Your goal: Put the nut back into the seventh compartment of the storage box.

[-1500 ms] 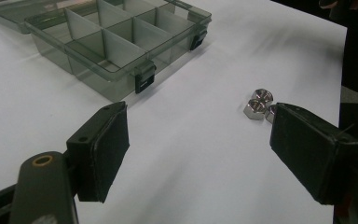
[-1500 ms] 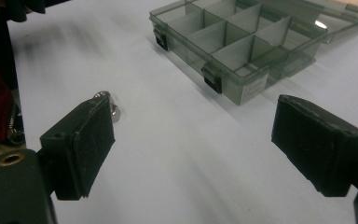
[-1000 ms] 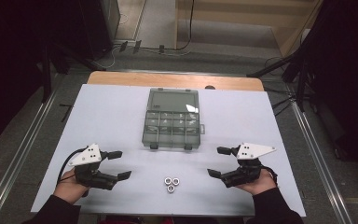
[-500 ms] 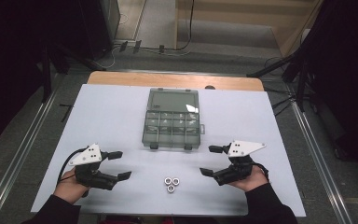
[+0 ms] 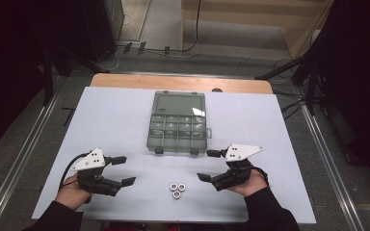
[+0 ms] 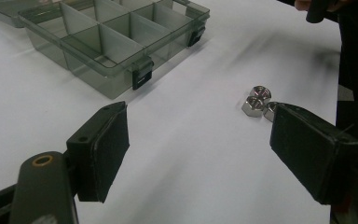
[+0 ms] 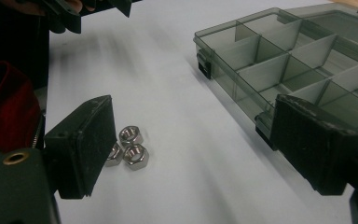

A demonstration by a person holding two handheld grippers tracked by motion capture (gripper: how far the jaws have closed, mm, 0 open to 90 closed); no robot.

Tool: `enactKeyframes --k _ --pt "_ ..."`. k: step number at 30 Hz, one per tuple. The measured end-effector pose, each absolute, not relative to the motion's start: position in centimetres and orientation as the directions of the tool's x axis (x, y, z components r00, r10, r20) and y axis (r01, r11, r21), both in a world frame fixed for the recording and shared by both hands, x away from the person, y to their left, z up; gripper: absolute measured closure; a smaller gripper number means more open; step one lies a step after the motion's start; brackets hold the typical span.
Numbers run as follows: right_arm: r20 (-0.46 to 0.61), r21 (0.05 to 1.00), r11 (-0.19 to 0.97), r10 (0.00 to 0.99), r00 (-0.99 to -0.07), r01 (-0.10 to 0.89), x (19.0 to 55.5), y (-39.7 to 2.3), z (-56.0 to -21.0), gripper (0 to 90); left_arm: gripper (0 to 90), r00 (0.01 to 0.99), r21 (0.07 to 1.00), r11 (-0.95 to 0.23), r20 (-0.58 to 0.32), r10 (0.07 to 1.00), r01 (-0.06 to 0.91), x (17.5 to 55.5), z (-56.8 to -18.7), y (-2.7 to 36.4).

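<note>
The left tongs [image 5: 124, 170] rest low over the white counter [image 5: 111, 120] in the person's left hand [image 5: 72, 193], jaws wide apart with nothing between them and pointing toward the middle of the counter. In the left gripper view the pads [image 6: 113, 149] frame bare counter, and three nuts [image 6: 256, 101] lie just ahead of the far-side jaw, one partly hidden behind its tip. From above, the nuts [image 5: 177, 188] sit in a tight cluster, touching one another, between the two tongs and a little nearer the right pair. Beyond the gap between the tongs, farther up the counter, lies a smoky clear box [image 5: 178, 124] with its lid swung open flat behind it and its compartments showing no contents that can be made out; two dark latches hang on its near edge. The right tongs [image 5: 208, 165] are held in the right hand [image 5: 250, 185], jaws likewise spread wide and empty, aimed back toward the left tongs. In the right gripper view the nuts [image 7: 131, 148] lie just beside the near jaw, one tucked behind it, while the box [image 7: 298, 60] stands beyond the other jaw.
</note>
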State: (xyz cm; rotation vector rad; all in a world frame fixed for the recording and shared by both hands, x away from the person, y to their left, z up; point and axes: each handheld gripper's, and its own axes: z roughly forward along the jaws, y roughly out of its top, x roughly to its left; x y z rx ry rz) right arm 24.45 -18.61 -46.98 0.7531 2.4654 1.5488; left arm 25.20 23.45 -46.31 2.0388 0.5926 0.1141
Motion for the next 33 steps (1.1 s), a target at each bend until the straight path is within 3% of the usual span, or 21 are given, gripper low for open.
enactKeyframes --k 33 --pt "0.141 0.871 0.37 0.441 -0.887 0.322 25.4 -13.9 -47.4 15.7 19.8 0.879 0.841 -0.403 -0.164 0.447 0.362 25.2 -46.4 23.4"
